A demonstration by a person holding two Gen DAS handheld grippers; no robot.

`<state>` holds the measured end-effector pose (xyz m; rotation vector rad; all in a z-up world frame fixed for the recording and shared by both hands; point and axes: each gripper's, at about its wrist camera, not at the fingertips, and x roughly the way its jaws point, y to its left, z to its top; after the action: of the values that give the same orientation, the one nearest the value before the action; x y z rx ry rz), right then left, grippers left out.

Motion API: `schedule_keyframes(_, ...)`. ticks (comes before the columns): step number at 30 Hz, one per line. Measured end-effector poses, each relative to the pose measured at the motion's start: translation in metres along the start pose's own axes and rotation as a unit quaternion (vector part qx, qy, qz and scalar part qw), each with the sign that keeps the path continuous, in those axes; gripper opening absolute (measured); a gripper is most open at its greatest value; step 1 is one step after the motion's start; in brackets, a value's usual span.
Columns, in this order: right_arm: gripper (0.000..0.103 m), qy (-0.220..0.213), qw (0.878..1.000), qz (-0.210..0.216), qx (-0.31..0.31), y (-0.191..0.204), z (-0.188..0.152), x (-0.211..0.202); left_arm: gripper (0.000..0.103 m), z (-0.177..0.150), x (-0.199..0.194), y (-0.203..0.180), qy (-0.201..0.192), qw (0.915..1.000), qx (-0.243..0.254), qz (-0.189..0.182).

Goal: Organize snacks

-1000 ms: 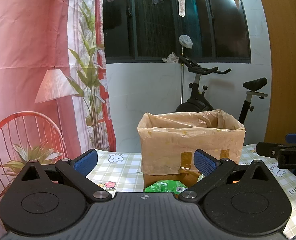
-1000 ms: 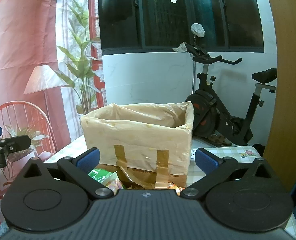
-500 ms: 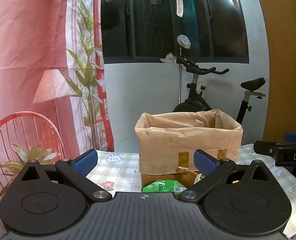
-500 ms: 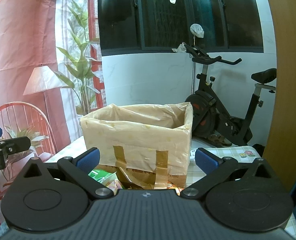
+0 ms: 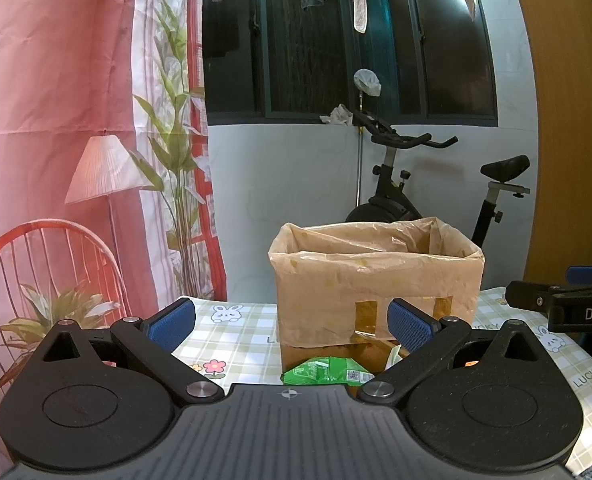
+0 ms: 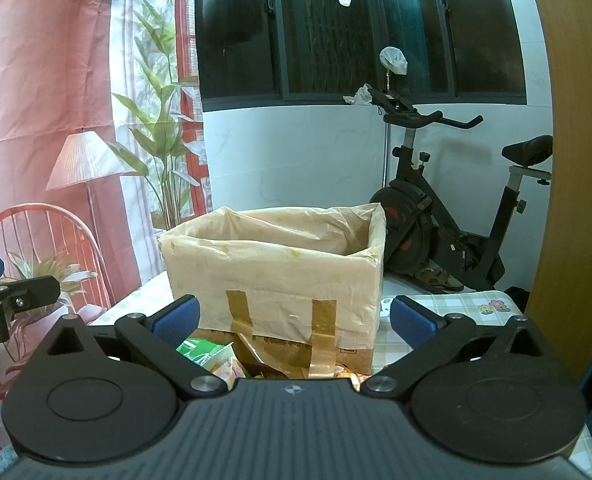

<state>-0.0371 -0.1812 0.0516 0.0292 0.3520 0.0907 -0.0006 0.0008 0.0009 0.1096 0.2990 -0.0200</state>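
A cardboard box lined with a beige plastic bag (image 5: 376, 280) stands open on the checked tablecloth (image 5: 239, 332); it also shows in the right wrist view (image 6: 279, 280). A green snack packet (image 5: 328, 372) lies in front of the box, also seen in the right wrist view (image 6: 199, 350) beside other snack wrappers (image 6: 227, 368). My left gripper (image 5: 289, 324) is open and empty, held in front of the box. My right gripper (image 6: 293, 318) is open and empty, also in front of the box. Each gripper's tip shows in the other's view.
An exercise bike (image 6: 436, 220) stands behind the table by the white wall. A pink printed curtain (image 5: 75, 120) hangs at the left. A wooden panel (image 6: 568, 160) rises at the right. The table's right edge (image 5: 588, 376) is near the right gripper.
Both views have shifted only slightly; the box sits a touch lower and more left in the left wrist view. Both grippers stay open.
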Motion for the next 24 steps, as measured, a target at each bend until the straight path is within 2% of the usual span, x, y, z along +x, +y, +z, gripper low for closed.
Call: schedule_keyframes(24, 0.103, 0.001, 1.000, 0.000, 0.001, 0.0052, -0.0043, 0.0021, 0.103, -0.0005, 0.0000, 0.0004, 0.001, 1.0000, -0.001, 0.000)
